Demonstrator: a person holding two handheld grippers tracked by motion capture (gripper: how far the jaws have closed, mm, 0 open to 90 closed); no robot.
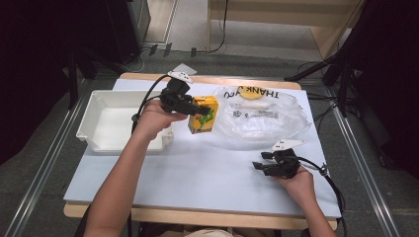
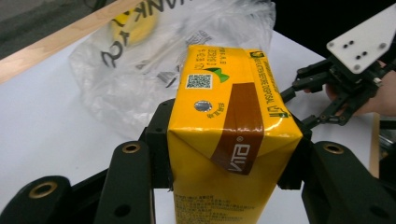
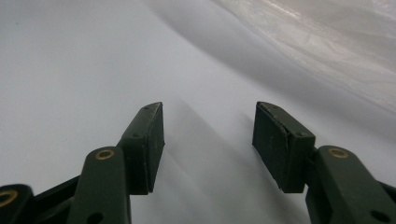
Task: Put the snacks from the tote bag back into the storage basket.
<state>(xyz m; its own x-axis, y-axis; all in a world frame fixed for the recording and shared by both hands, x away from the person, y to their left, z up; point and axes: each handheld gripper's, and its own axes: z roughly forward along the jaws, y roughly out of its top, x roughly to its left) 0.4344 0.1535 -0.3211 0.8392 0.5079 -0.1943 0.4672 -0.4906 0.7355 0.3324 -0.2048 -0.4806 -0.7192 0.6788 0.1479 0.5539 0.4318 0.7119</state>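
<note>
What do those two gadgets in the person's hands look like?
Both are black, skeletal tools. The left gripper and right gripper each carry a pale three-cornered plate on top and trail a black cable. Their jaws are flat, dark blocks on linked bars with brass-coloured pins. The forearms are bare, with no sleeves in sight.

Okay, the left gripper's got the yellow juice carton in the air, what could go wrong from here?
1. The left gripper clamps the carton by its sides; squeezing harder could dent it or make it leak.
2. The carton hangs above the table between the white bin and the plastic bag; a loose grip could drop it.
3. A swing toward the bin could knock the carton on its rim.
</note>
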